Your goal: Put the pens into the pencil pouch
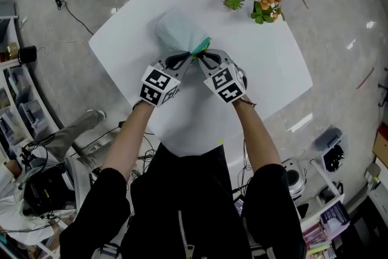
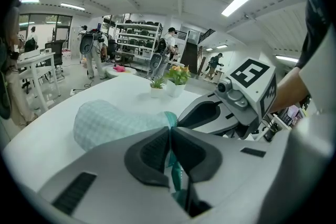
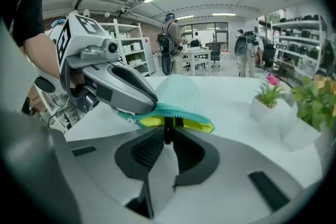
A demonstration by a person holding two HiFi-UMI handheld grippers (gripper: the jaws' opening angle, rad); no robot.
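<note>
gripping a black pen (image 3: 168,130) seen only in their view, right tongs (image 3: 168,139) face left tongs (image 2: 170,139) clenching the pouch (image 2: 107,123).

Between the jaws of your right gripper (image 3: 168,138) only a short dark stub (image 3: 167,126) shows. Its upper end is lost under the pouch (image 3: 178,93) edge, so you cannot tell a pen's end from a zip tab. The pouch's inside shows only as a yellow strip. In the head view both gripper tips cover its mouth. The teal edge pinched in your left gripper (image 2: 171,134) runs out of sight behind the jaws. The plant (image 3: 315,105) is cut off at the side, and the people (image 2: 169,42) far back are too small to make out.
</note>
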